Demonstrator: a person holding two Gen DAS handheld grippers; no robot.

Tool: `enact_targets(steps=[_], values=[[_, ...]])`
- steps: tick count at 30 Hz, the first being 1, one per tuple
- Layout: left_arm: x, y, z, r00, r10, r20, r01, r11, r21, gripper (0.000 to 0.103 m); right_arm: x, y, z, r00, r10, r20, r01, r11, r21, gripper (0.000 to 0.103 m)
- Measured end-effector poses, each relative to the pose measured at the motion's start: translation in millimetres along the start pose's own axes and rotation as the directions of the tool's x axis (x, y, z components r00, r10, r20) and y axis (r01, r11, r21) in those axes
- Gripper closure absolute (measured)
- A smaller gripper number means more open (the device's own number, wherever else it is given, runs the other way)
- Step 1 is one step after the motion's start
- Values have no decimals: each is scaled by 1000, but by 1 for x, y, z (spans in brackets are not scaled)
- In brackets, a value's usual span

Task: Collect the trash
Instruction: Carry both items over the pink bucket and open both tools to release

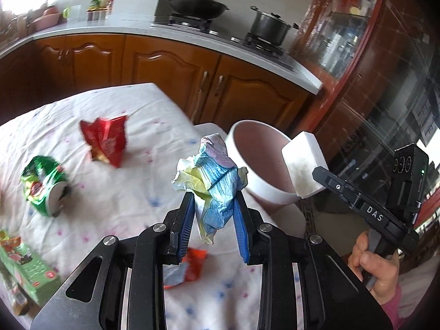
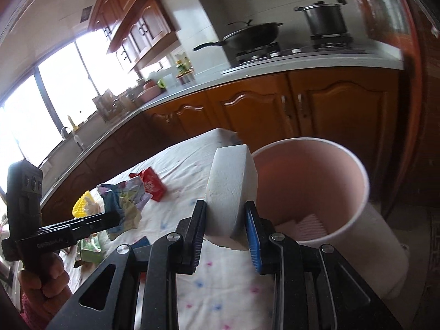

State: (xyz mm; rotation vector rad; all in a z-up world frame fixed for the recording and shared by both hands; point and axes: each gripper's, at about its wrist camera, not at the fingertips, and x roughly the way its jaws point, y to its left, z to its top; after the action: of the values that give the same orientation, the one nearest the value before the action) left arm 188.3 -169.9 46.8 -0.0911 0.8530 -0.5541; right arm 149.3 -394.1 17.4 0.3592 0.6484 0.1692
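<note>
My left gripper (image 1: 213,196) is shut on a crumpled blue, yellow and white wrapper (image 1: 217,176) and holds it above the table, just left of the pink-lined white trash bin (image 1: 264,189). My right gripper (image 2: 226,206) is shut on a white foam block (image 2: 229,189) and holds it at the bin's left rim (image 2: 310,143). In the left wrist view the foam block (image 1: 302,162) hangs over the bin's right rim. In the right wrist view the wrapper (image 2: 123,203) shows at the left, in the left gripper.
On the white floral tablecloth (image 1: 115,198) lie a red snack bag (image 1: 107,143), a crushed green can (image 1: 44,184), a green carton (image 1: 24,272) and an orange wrapper (image 1: 189,264). A yellow item (image 2: 81,206) sits at the far left. Wooden cabinets and a stove with pans stand behind.
</note>
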Motion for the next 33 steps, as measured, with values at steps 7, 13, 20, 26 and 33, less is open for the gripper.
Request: enact_targets(steps=[7, 13, 20, 26, 33], values=[[16, -29, 12, 1000, -25, -12, 25, 999, 45, 77, -10, -27, 9, 999, -26, 28, 25, 999, 44, 74], [36, -52, 30, 998, -51, -34, 53, 996, 73, 77, -9, -46, 16, 999, -36, 34, 34, 997, 71, 74], [65, -76, 44, 996, -55, -70, 63, 991, 116, 77, -2, -65, 25, 999, -44, 24, 42, 994, 99, 74], [92, -86, 49, 991, -56, -120, 71, 990, 125, 77, 7, -76, 29, 999, -52, 7, 51, 993, 109, 74], [114, -92, 55, 987, -45, -154, 65, 989, 131, 77, 19, -86, 27, 998, -59, -23, 61, 990, 124, 74]])
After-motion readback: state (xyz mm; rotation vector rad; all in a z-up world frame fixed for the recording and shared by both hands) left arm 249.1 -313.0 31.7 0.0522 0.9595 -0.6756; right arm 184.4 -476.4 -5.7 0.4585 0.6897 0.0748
